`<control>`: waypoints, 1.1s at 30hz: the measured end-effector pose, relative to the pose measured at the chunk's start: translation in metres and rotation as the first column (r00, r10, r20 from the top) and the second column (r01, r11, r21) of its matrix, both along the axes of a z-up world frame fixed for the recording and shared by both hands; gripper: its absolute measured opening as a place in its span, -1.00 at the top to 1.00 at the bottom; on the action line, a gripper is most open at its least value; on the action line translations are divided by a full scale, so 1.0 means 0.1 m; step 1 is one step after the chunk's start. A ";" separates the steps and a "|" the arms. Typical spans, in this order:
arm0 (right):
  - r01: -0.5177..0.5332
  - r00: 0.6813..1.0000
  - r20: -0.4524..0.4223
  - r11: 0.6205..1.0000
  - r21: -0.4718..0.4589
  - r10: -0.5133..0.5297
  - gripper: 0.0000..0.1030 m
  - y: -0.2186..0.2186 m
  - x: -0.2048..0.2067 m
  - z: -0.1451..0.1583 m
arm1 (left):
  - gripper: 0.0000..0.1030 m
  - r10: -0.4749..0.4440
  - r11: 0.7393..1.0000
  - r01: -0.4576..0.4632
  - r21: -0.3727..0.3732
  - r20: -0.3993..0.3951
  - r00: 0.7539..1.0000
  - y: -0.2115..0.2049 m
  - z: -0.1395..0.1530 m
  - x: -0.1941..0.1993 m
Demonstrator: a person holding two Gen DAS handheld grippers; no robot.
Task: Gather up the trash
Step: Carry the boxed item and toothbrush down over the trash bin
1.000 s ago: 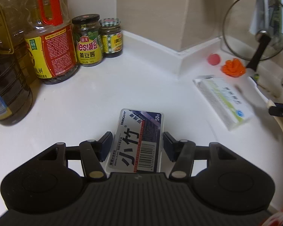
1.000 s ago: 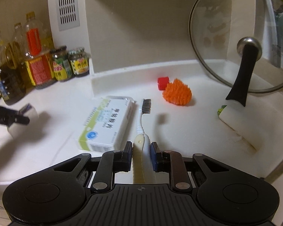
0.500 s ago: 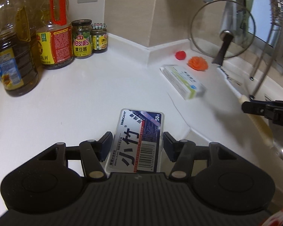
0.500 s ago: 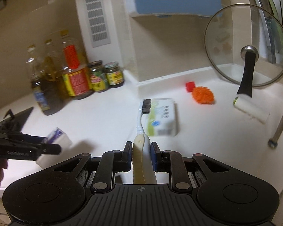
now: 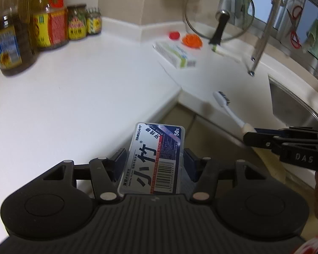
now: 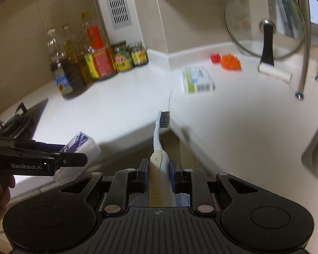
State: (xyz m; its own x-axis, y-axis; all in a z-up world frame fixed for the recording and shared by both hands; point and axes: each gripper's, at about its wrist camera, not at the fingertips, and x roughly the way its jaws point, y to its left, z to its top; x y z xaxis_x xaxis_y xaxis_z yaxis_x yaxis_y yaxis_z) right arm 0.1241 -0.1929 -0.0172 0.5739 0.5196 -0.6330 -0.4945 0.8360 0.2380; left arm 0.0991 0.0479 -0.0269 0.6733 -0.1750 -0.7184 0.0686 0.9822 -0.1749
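Observation:
My left gripper (image 5: 154,158) is shut on a clear dental floss box (image 5: 152,158) with a blue and white label, held in the air past the counter's front edge. It also shows in the right wrist view (image 6: 78,150). My right gripper (image 6: 158,167) is shut on the handle of a white toothbrush (image 6: 159,133) with dark bristles, held out over the counter corner; the toothbrush shows in the left wrist view (image 5: 229,108) too. A white and green medicine box (image 6: 197,80) lies on the white counter (image 6: 120,108).
Oil bottles (image 6: 74,63) and sauce jars (image 6: 129,57) stand at the back left. A glass pot lid (image 6: 265,23) leans at the back right, with an orange scrubber (image 6: 231,61), a red cap (image 6: 215,58) and a white roller (image 6: 275,74) near it. A sink (image 5: 290,103) lies right, a stove (image 6: 17,120) left.
Both grippers have pulled back from the counter and risen, each still holding its item. The counter's front edge and the cabinet below have come into view.

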 end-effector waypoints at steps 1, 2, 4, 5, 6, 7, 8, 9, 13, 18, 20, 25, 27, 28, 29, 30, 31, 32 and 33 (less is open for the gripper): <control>0.000 1.000 -0.012 1.000 -0.008 0.000 0.60 -0.01 -0.03 -0.04 | -0.05 -0.003 1.000 0.003 -0.005 -0.011 1.000 -0.02 -0.04 -0.03; -0.004 1.000 -0.023 1.000 -0.018 0.003 0.60 -0.01 -0.05 -0.08 | -0.05 -0.005 1.000 0.005 -0.011 -0.021 1.000 -0.05 -0.08 -0.06; -0.018 0.999 -0.042 0.999 -0.037 0.016 0.60 0.01 -0.07 -0.17 | -0.05 -0.003 1.000 0.002 -0.020 -0.041 0.999 -0.09 -0.16 -0.09; -0.029 0.998 -0.054 0.999 -0.046 0.026 0.60 0.01 -0.06 -0.22 | -0.05 0.003 1.000 -0.004 -0.024 -0.052 0.999 -0.11 -0.21 -0.09; -0.040 0.997 -0.067 0.998 -0.055 0.036 0.60 0.02 -0.05 -0.28 | -0.05 0.011 1.000 -0.012 -0.027 -0.064 0.998 -0.13 -0.26 -0.09; -0.051 0.996 -0.078 0.997 -0.062 0.046 0.60 0.03 -0.03 -0.34 | -0.05 0.021 0.999 -0.023 -0.030 -0.077 0.997 -0.15 -0.32 -0.07; -0.063 0.994 -0.093 0.996 -0.070 0.056 0.60 0.03 -0.01 -0.41 | -0.05 0.033 0.999 -0.036 -0.034 -0.092 0.995 -0.17 -0.38 -0.06; -0.073 0.992 -0.105 0.994 -0.076 0.065 0.60 0.03 0.01 -0.47 | -0.05 0.044 0.998 -0.048 -0.039 -0.107 0.993 -0.18 -0.44 -0.06; -0.104 0.985 -0.148 0.989 -0.101 0.088 0.60 0.04 0.11 -0.71 | -0.05 0.068 0.996 -0.077 -0.044 -0.162 0.984 -0.24 -0.71 0.01; -0.144 0.971 -0.210 0.980 -0.137 0.113 0.60 0.06 0.26 -1.03 | -0.05 0.112 0.991 -0.126 -0.048 -0.230 0.967 -0.29 -1.06 0.12; -0.169 0.967 -0.219 0.973 -0.155 0.133 0.60 0.07 0.29 -1.14 | -0.05 0.132 0.988 -0.148 -0.046 -0.251 0.959 -0.29 -1.17 0.17; -0.213 0.960 -0.226 0.957 -0.197 0.167 0.60 0.11 0.36 -1.37 | -0.06 0.171 0.982 -0.188 -0.035 -0.285 0.943 -0.31 -1.39 0.25; -0.217 0.959 -0.227 0.954 -0.206 0.169 0.60 0.14 0.40 -1.42 | -0.05 0.187 0.979 -0.204 -0.028 -0.293 0.937 -0.30 -1.46 0.28; -0.219 0.959 -0.228 0.953 -0.209 0.170 0.60 0.15 0.42 -1.45 | -0.05 0.191 0.977 -0.209 -0.028 -0.301 0.934 -0.30 -1.50 0.30; -0.221 0.958 -0.232 0.952 -0.210 0.171 0.60 0.17 0.44 -1.47 | -0.06 0.194 0.976 -0.214 -0.029 -0.308 0.931 -0.30 -1.53 0.32; -0.223 0.957 -0.235 0.951 -0.212 0.172 0.60 0.21 0.47 -1.49 | -0.05 0.197 0.976 -0.217 -0.028 -0.314 0.929 -0.30 -1.57 0.33; -0.225 0.956 -0.237 0.950 -0.214 0.173 0.60 0.21 0.47 -1.51 | -0.06 0.198 0.976 -0.218 -0.026 -0.320 0.927 -0.31 -1.60 0.34; -0.229 0.955 -0.240 0.949 -0.218 0.175 0.60 0.24 0.48 -1.53 | -0.06 0.199 0.975 -0.219 -0.027 -0.325 0.925 -0.31 -1.63 0.35; -0.232 0.953 -0.246 0.947 -0.220 0.176 0.60 0.26 0.49 -1.56 | -0.05 0.199 0.975 -0.220 -0.026 -0.331 0.922 -0.32 -1.67 0.36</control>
